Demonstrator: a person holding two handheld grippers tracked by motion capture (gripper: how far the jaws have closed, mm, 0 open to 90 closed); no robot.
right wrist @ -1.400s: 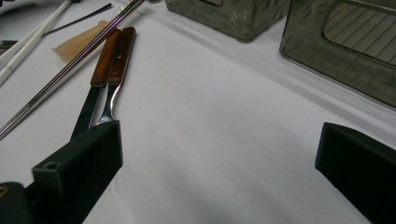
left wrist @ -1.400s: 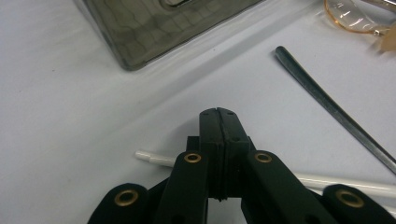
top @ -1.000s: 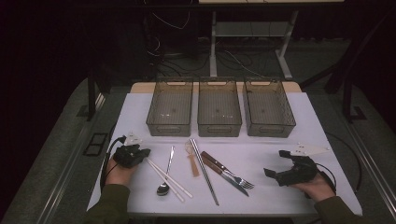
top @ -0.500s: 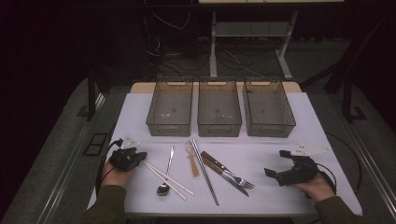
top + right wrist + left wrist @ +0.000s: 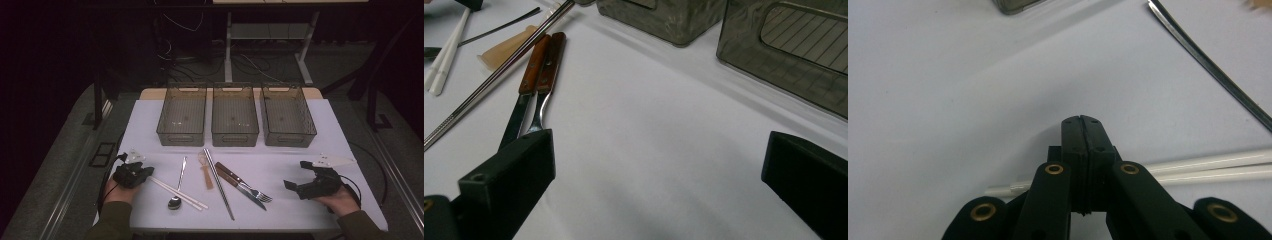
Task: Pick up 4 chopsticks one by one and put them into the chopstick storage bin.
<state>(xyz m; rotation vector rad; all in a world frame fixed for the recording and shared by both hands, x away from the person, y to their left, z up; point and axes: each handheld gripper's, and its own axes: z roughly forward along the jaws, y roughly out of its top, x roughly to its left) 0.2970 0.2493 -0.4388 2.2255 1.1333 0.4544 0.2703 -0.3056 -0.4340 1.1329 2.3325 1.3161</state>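
White chopsticks [image 5: 1208, 167] lie on the bench [image 5: 280, 157] just beside the left tongs [image 5: 144, 171], pressed together and empty; right tongs [image 5: 295, 186] gape empty. Closed tips may roll them away.

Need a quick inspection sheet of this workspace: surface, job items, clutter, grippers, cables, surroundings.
Surface: white rectangular table top, flat, no spills seen.
Job's things: pair of white chopsticks by the left gripper; steel spoon; wooden-handled knife and fork side by side; long metal chopsticks; small tan wooden piece.
Containers: three smoky transparent bins in a row at the far side, all empty.
Clutter: nothing seen.
Grippers: left gripper shut, holding nothing, over the white chopsticks; right gripper open, empty, facing the knife and fork.
Cables: black cable trailing from the left gripper; loose leads on the floor beyond.
Surroundings: dark room, metal table legs behind.
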